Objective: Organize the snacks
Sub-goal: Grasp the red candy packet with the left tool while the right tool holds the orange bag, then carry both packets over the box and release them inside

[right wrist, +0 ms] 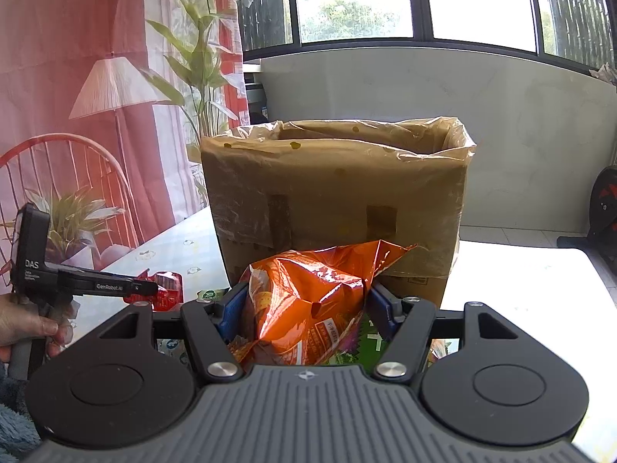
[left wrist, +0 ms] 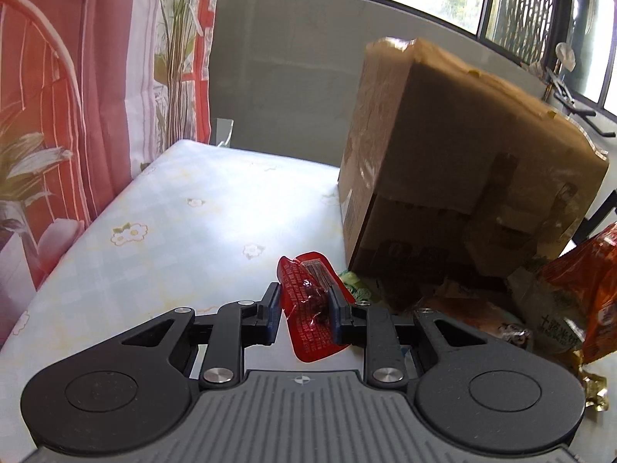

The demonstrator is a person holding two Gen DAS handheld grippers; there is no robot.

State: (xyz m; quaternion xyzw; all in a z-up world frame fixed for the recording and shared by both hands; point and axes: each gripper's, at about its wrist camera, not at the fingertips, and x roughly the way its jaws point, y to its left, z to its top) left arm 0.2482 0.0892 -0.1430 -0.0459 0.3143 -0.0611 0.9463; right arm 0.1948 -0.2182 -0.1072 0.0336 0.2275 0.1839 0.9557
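A small red snack packet (left wrist: pixel 308 308) sits pinched between the pads of the left gripper (left wrist: pixel 304 310), which has clamped tight on it, with the tall cardboard box (left wrist: pixel 462 177) ahead and to that claw's right. The right gripper (right wrist: pixel 304 305) grips an orange chip bag (right wrist: pixel 308 301), the same box directly ahead of it. Other snack packs (left wrist: pixel 555 308) lie on the flowered tablecloth (left wrist: pixel 162 231) right of the left claw.

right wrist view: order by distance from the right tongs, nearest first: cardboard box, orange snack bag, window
1. orange snack bag: between the right tongs' pads, gripped.
2. cardboard box: standing on the table just behind the bag, open top lined with plastic.
3. window: at the back, above the grey wall behind the box.
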